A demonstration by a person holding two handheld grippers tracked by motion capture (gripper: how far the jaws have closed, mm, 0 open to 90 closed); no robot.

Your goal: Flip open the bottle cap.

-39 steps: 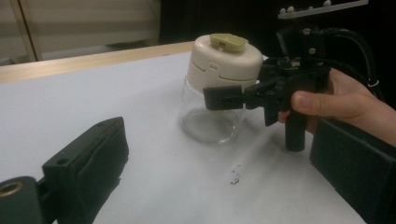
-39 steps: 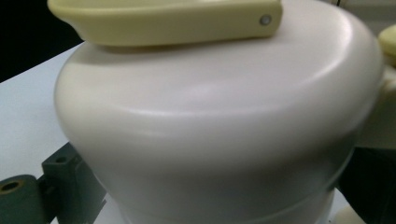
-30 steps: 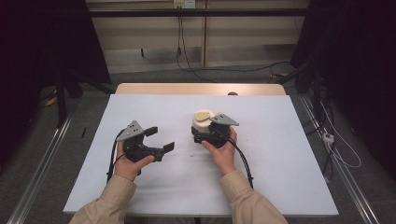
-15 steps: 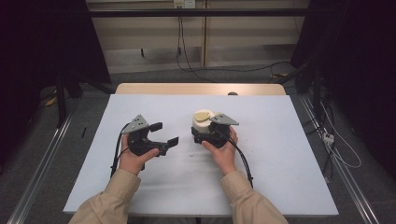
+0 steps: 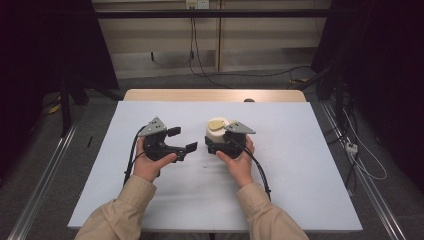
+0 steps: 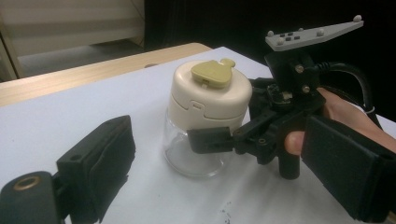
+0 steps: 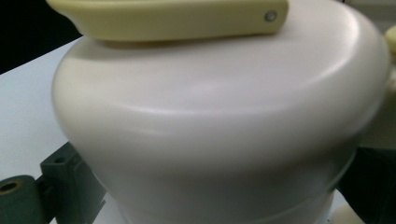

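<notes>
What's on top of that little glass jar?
A cream lid caps the clear glass jar, with a yellowish flip tab on top. The glass looks empty; what the lid hides inside cannot be seen.

Left gripper (image 5: pixel 181 139): shifted across the table (image 5: pixel 310 200) from nearer its left edge toward the middle and slightly toward the far edge; now near the jar (image 5: pixel 216 131), not touching it. Attitude: jaws turned more toward the jar than a second ago. Jaws: have just been closing a little, nothing between them, pads apart. Left forearm sleeve (image 5: pixel 122 210): followed inward from the near edge.
</notes>
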